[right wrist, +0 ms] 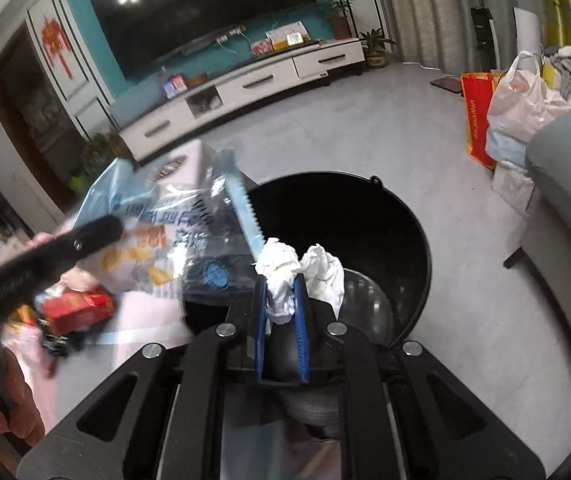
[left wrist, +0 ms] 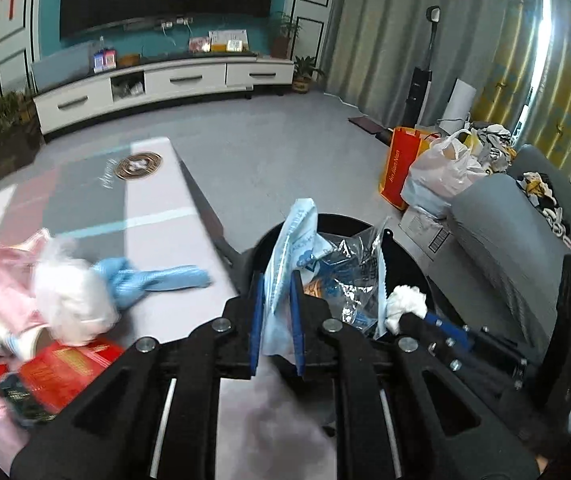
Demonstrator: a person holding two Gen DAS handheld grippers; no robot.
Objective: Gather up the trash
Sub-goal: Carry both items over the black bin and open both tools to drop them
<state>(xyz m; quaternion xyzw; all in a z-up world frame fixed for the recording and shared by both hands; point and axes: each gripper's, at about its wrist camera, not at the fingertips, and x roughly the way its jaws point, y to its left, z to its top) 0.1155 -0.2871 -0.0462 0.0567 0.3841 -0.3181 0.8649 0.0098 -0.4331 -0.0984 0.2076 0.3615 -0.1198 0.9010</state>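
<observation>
Fingers of the left gripper (left wrist: 276, 280) pinch a light blue plastic snack bag (left wrist: 285, 256) above the black bin (left wrist: 417, 264) beside the table (left wrist: 157, 216). Fingers of the right gripper (right wrist: 281, 284) clamp a crumpled white tissue (right wrist: 281, 276) over the same bin's mouth.

The bin (right wrist: 365, 216) is standing on the floor right of the table (left wrist: 157, 208). The wrapper (right wrist: 173, 232) and the tissue (right wrist: 285, 276) are hanging over it.
</observation>
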